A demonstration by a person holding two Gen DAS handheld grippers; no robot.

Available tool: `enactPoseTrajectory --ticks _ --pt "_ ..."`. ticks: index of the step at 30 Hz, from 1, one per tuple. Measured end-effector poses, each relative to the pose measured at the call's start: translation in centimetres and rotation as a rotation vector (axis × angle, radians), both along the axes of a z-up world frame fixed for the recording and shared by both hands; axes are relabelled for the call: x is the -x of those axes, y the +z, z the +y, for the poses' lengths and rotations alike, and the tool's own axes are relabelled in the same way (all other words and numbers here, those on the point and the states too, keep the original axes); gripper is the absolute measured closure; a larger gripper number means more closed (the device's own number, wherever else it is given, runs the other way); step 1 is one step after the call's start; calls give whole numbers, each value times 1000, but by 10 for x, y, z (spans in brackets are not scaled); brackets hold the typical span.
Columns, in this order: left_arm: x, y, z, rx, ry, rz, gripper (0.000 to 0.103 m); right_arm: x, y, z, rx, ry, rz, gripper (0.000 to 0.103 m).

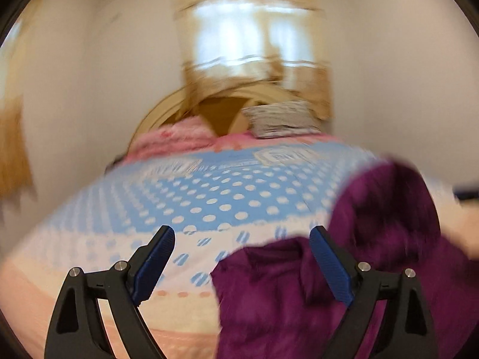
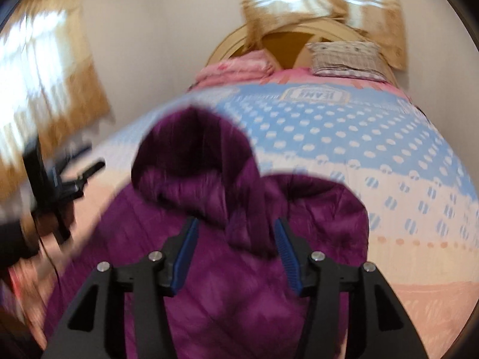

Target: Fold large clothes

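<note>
On the bed, the soft, bulky purple coat lies under 2 open, empty grippers; its hem or shoulders look the likeliest hold.

Purple hooded jacket on dotted bedspread, below parted, empty jaws.

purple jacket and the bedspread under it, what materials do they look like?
Purple jacket: looks like quilted, padded synthetic with a slight sheen; faint stitched channels and puffy folds suggest it, though blur leaves this open. Bedspread: seems a matte printed woven fabric, likely cotton or a blend; flat blue ground with white dots, no shine.
</note>
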State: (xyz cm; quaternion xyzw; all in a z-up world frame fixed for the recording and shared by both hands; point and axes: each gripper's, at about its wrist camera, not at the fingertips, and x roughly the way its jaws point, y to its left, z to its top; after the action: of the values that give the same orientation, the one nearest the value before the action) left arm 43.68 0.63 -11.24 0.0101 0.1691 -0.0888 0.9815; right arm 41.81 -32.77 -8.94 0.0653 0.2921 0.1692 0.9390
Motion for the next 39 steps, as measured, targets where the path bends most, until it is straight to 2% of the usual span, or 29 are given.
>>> enactPoseTrajectory --ticks 1,3,6,7,9,11,12,14,16,18,20,23,25,27,28,29,31,33,35,36,37,38,39 --pt "-10 4 -2 31 10 18 11 -4 4 1 -34 -20 -11 46" --pt "-42 8 -14 19 112 80 11 -25 18 4 -57 -93 -29 46" --pt "-81 3 -27 -14 202 149 11 -63 29 3 -76 -236 -16 46" --pt "-97 -4 -31 0 198 198 11 -77 29 1 -86 -276 0 46" --pt "-115 -18 -39 15 160 300 11 -104 16 2 -102 -275 98 42" --pt "-102 -22 -45 32 54 312 11 -120 -3 12 -127 -173 218 42" --pt "-89 -24 -48 21 -3 311 11 -117 -7 18 -119 -114 240 42" --pt "-51 -30 -50 -14 -129 305 11 -93 -10 37 -47 36 237 42" --pt "-10 -40 -51 -110 -208 272 11 -61 -15 52 41 169 244 42" --pt "22 -53 -49 -186 -251 257 11 -24 -27 64 170 273 267 41" --pt "43 -61 -45 -212 -269 268 11 2 -43 68 247 328 313 41" --pt "44 -60 -30 -170 -228 265 11 18 -54 61 254 316 351 41" --pt "29 -50 -16 -81 -166 267 11 15 -50 54 222 273 333 41" --pt "18 -39 -6 3 -121 271 11 0 -40 38 120 187 300 40" --pt "7 -34 -1 59 -89 285 11 -6 -36 29 51 141 285 36" --pt "-2 -32 1 101 -79 306 11 -14 -34 22 3 88 268 33" --pt "-33 -40 -4 166 -68 400 11 -28 -31 15 -48 -26 250 23" --pt "-54 -52 -14 184 -80 455 11 -57 -41 10 -91 -116 290 23" --pt "-76 -75 -25 225 -93 548 12 -78 -62 11 -114 -178 338 23" --pt "-80 -80 -28 244 -109 574 33 -86 -71 9 -135 -180 367 26" --pt "-85 -85 -33 274 -130 594 70 -97 -84 9 -184 -152 414 45" --pt "-88 -87 -36 300 -166 611 86 -104 -93 12 -219 -124 448 73" --pt "-90 -84 -39 317 -196 610 94 -105 -93 16 -205 -122 438 80"
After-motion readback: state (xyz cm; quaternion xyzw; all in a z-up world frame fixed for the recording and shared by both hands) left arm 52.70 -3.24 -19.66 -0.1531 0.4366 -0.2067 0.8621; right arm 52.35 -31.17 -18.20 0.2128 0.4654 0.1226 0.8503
